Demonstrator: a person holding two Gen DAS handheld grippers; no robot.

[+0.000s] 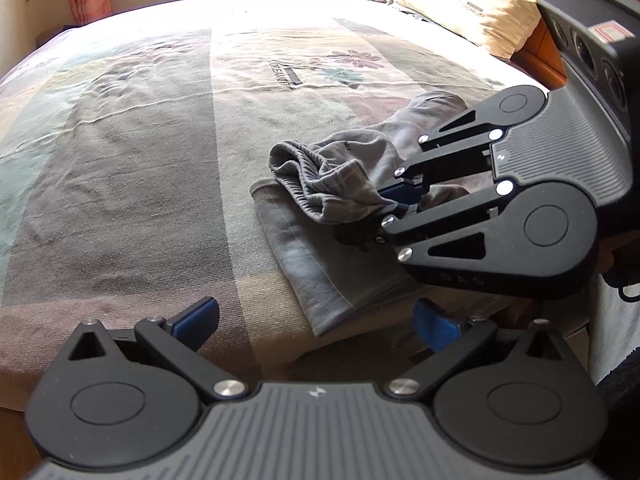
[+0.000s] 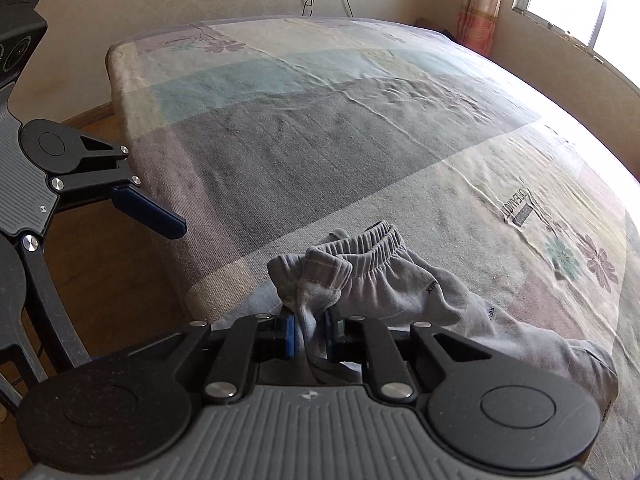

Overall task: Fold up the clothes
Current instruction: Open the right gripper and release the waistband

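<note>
**Grey trousers, gathered at the bed's near edge**

Item: grey trousers (image 2: 384, 280), elastic waistband bunched uppermost, lying low and centre-right in the right wrist view on the patterned bedspread (image 2: 320, 140). One leg trails towards the lower right; a flatter fold sits underneath, at the mattress edge.

Right gripper (image 2: 311, 338): jaws narrow, nipping a pinch of the cloth beside the waistband, apparently to lift or drag that end over for a fold.

Left gripper (image 1: 316, 320): jaws wide, holding nothing, poised at the bottom of its own view just short of the hem, probably waiting to take a second corner.

Pillow (image 1: 460, 4): upper right, well apart.
</note>
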